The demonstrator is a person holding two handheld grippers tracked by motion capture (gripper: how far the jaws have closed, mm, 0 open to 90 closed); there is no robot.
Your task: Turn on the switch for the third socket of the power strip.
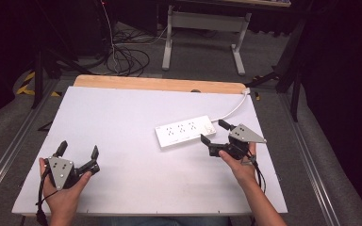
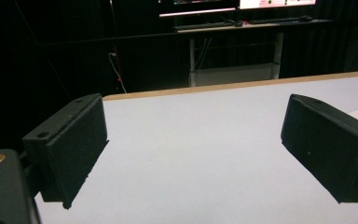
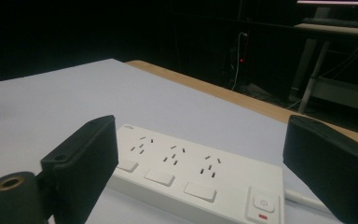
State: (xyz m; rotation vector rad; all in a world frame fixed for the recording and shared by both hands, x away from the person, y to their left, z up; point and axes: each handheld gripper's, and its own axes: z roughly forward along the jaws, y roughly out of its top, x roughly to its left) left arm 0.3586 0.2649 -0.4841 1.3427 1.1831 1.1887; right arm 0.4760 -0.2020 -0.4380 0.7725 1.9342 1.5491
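A white power strip with three socket groups lies flat on the white tabletop, right of centre; its white cable runs off toward the back right edge. In the right gripper view the power strip lies just ahead, with nothing plugged in. My right gripper stands open at the strip's right end, jaws pointing left, not touching it. My left gripper rests open near the front left of the table, with nothing between its jaws. Its own view shows bare tabletop.
A wooden strip edges the table's far side. Beyond it stand a white-legged desk and loose cables on the floor. Dark surroundings on both sides.
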